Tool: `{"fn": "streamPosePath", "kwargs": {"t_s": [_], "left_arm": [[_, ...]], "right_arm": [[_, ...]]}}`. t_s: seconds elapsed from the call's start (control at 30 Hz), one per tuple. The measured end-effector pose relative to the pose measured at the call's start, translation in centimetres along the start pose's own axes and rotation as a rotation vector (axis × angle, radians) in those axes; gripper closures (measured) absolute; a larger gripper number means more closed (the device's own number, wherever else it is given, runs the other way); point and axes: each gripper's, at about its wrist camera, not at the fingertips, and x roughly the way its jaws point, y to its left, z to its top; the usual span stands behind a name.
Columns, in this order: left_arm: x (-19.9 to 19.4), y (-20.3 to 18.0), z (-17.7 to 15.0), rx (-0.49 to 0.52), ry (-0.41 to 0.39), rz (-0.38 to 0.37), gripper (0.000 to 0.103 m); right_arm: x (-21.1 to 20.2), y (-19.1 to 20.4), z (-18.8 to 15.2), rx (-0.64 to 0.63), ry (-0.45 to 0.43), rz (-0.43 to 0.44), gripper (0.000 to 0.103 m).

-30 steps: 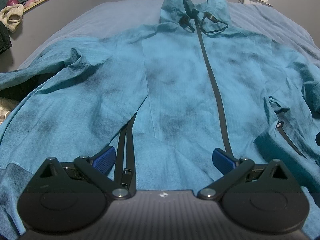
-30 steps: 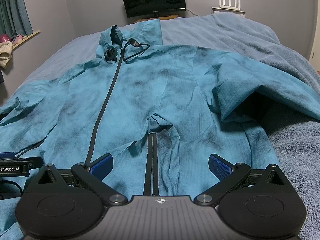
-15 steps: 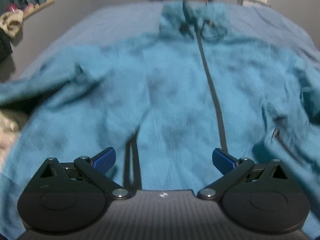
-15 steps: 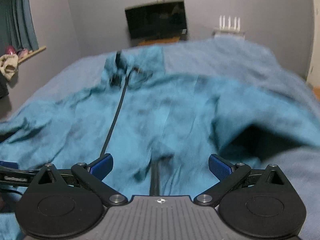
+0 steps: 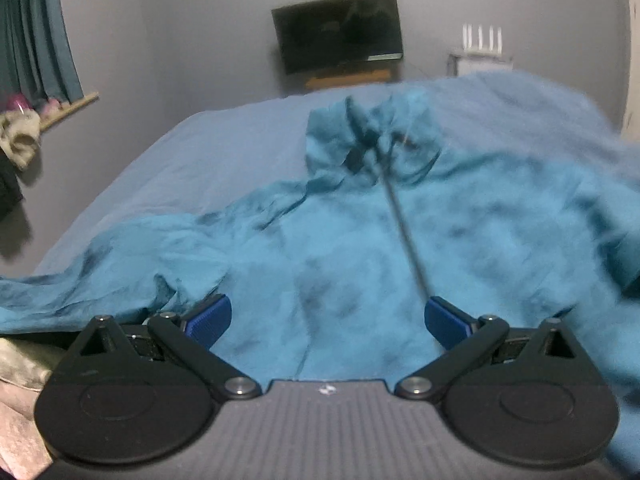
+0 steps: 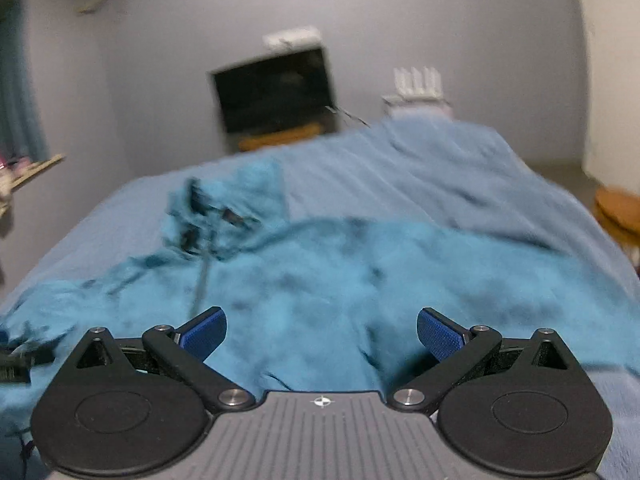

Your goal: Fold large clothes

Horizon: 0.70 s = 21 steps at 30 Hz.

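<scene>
1. Left wrist view: the jacket (image 5: pixel 360 248) lies front-up across the bed (image 5: pixel 192 160), teal with dark blotches, collar end toward the far wall, and the picture is soft with blur.
2. Its dark zip (image 5: pixel 404 236) runs from the collar down toward the camera, reaching the right blue pad of the left gripper (image 5: pixel 327 320).
3. That left gripper is spread wide, blue pads well apart with nothing between them but jacket cloth below; whether the pads touch the cloth, I cannot tell.
4. One sleeve (image 5: pixel 80 292) trails off left of the jacket body, crumpled, to the frame edge.
5. Right wrist view now, and it is blurrier: the jacket (image 6: pixel 328 280) fills the middle, collar and black cord toggles (image 6: pixel 208 216) up and left of the body.
6. The right gripper (image 6: pixel 322 334) is released too, fingers splayed over the hem area, gripping nothing.
7. A dark bit of the left gripper (image 6: pixel 16 364) shows at the jacket's left edge.
8. Right of the jacket, the bed's blue cover (image 6: pixel 460 184) is rumpled into a ridge.
9. Beyond the jacket's collar, a dark TV (image 5: pixel 338 32) hangs on the grey wall, with a white router (image 5: pixel 482 50) to its right.
10. Far left of the jacket, teal curtains (image 5: pixel 36 28) hang over a shelf (image 5: pixel 68 110).
</scene>
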Motion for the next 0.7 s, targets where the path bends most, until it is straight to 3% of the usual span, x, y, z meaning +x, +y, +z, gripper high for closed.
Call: {"fn": "streamPosePath", "kwargs": {"t_s": [0.1, 0.2, 0.33, 0.53, 0.7], "left_arm": [[2.2, -1.2, -2.3, 0.076, 0.04, 0.056, 0.0], [4.0, -1.4, -4.4, 0.046, 0.118, -0.027, 0.0], [5.4, -1.5, -5.4, -0.001, 0.186, -0.091, 0.0], [5.9, -1.7, -5.7, -0.004, 0.181, -0.105, 0.0], [5.9, -1.1, -5.7, -0.044, 0.194, -0.114, 0.0]], "right_arm": [[1.4, -3.6, -1.0, 0.098, 0.063, -0.044, 0.0], [2.3, -7.1, -2.3, 0.252, 0.127, -0.106, 0.0], [3.2, -10.8, -4.5, 0.443, 0.186, -0.121, 0.005], [5.0, -11.3, -5.0, 0.447, 0.152, -0.161, 0.012], [6.7, -12.2, -4.3, 0.496, 0.086, -0.162, 0.027]]}}
